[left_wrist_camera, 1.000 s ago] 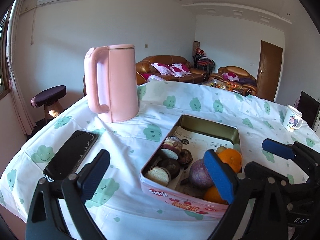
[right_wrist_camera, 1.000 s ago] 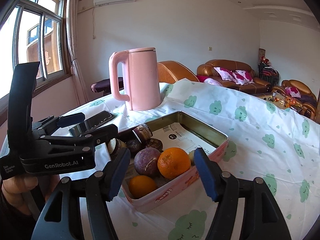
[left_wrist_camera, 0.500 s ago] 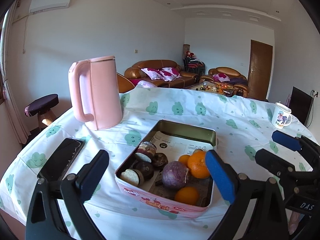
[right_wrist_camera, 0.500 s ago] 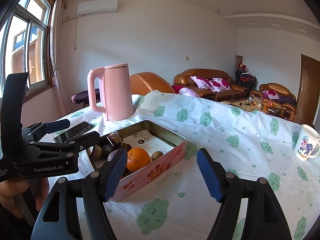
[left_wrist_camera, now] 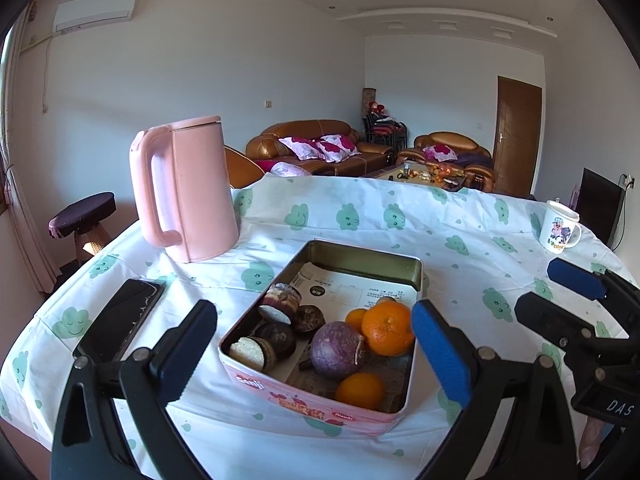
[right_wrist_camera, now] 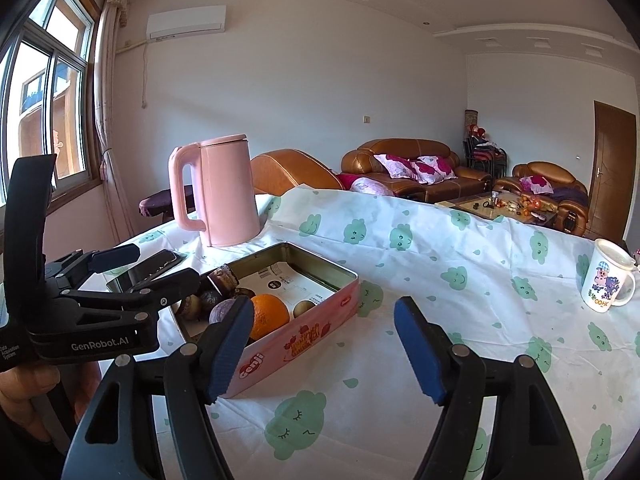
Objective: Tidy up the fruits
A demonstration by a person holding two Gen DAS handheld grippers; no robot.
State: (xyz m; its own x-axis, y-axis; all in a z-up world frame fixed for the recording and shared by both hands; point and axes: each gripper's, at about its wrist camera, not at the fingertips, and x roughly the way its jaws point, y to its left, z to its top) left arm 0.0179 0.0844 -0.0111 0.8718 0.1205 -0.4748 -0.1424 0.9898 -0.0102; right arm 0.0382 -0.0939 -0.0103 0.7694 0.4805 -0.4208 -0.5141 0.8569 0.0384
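"Genji" stands on the pink tin's (right_wrist_camera: pixel 296 344) side, "GenRobot.AI" on the left tongs' (right_wrist_camera: pixel 100 346) body.

On the table (left_wrist_camera: pixel 460 216), fruit fills the tin's (left_wrist_camera: pixel 360 254) near end; kettle (left_wrist_camera: pixel 188 188) far left, phone (left_wrist_camera: pixel 120 320) left, mug (left_wrist_camera: pixel 558 230) far right.

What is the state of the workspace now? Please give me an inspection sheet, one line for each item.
Surface: table under a white tablecloth printed with green clouds.
Job's things: pink tin holding a large orange, two smaller oranges, a purple passion fruit, dark fruits and cut pieces, over a printed paper.
Clutter: pink kettle, phone lying flat, cartoon mug.
Grippers: left gripper open, empty, in front of the tin; right gripper open, empty, beside the tin.
Cables: nothing seen on the table.
Surroundings: brown sofas, stool, window, air conditioner, door.
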